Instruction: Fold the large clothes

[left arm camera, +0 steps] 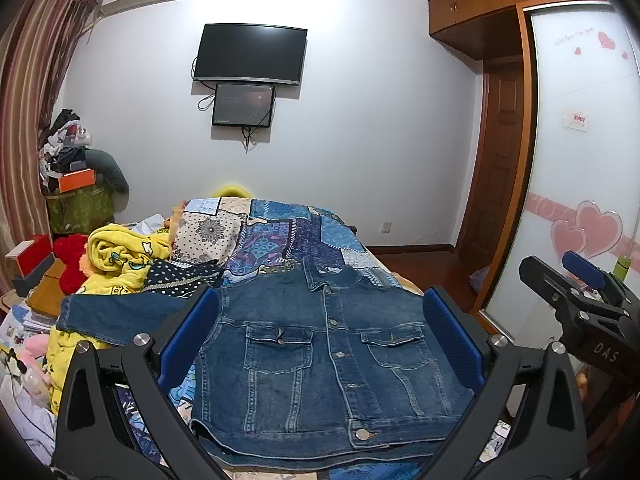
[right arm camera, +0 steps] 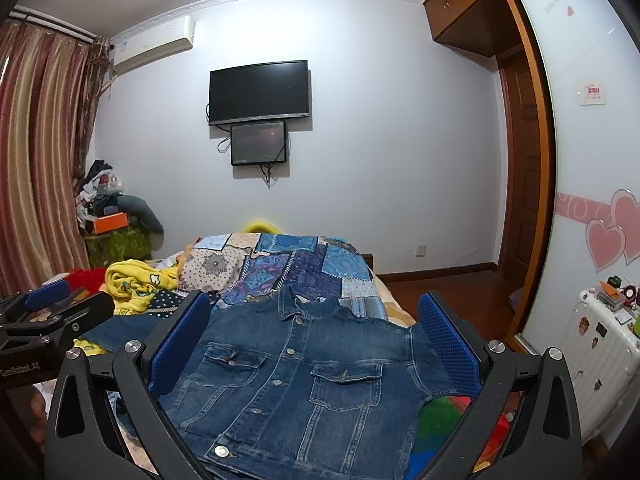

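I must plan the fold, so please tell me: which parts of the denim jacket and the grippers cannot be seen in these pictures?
- Denim jacket right sleeve: not visible in either view; possibly folded under.
- Left sleeve: partly behind the left gripper finger.
- Hem: cut off by the bottom edge, right wrist view.
- Right gripper: open, touching nothing.

Television (wall-mounted), patchwork quilt.

Denim jacket dk blue; quilt blue patchwork; blanket yellow
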Demonstrator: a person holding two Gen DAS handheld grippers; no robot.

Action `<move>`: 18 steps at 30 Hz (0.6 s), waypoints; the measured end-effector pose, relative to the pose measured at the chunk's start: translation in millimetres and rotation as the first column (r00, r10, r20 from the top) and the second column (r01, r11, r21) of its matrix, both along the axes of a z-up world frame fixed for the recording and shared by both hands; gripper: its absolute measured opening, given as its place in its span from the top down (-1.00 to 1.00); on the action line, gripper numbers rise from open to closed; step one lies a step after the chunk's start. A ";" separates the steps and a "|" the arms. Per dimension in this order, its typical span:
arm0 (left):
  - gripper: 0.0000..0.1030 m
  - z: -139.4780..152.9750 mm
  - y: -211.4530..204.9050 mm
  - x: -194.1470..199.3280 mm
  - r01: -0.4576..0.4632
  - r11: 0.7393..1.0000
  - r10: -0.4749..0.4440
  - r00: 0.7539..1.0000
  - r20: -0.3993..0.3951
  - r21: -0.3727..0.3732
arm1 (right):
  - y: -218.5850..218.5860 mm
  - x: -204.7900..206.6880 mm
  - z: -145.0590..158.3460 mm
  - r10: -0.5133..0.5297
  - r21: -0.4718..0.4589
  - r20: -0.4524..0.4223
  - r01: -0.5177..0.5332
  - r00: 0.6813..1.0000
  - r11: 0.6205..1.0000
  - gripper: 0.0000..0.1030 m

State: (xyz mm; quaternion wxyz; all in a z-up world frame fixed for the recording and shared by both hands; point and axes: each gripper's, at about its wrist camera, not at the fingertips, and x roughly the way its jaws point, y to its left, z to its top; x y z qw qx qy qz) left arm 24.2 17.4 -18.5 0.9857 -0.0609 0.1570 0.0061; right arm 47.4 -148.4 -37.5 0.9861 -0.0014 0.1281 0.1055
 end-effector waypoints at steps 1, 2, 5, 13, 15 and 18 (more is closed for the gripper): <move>-0.99 -0.8 1.2 0.8 0.000 1.000 0.000 1.000 0.000 0.002 | 0.3 1.5 -0.6 -0.001 0.001 -0.003 0.001 1.000 1.000 -1.00; -0.99 -1.3 3.2 2.2 -0.002 1.000 0.002 1.000 0.000 0.002 | 1.1 3.8 -1.0 -0.004 0.003 -0.005 0.004 1.000 1.000 -1.00; -0.99 -3.6 14.1 8.3 -0.016 1.000 0.016 1.000 0.002 -0.002 | 6.4 11.8 -2.5 -0.003 -0.005 -0.019 0.003 1.000 1.000 -1.00; -0.99 -17.3 63.5 35.6 -0.107 0.994 0.107 0.994 0.004 -0.008 | 33.0 43.5 -12.8 0.007 -0.066 -0.069 -0.012 0.998 0.998 -1.00; -0.99 -24.0 83.5 47.0 -0.133 0.991 0.133 0.991 -0.019 -0.018 | 43.4 54.8 -18.4 0.015 -0.086 -0.091 -0.023 0.996 0.996 -1.00; -0.99 -38.5 117.7 63.7 -0.207 0.978 0.205 0.977 -0.054 -0.038 | 57.6 71.0 -29.5 0.033 -0.107 -0.131 -0.047 0.991 0.993 -1.00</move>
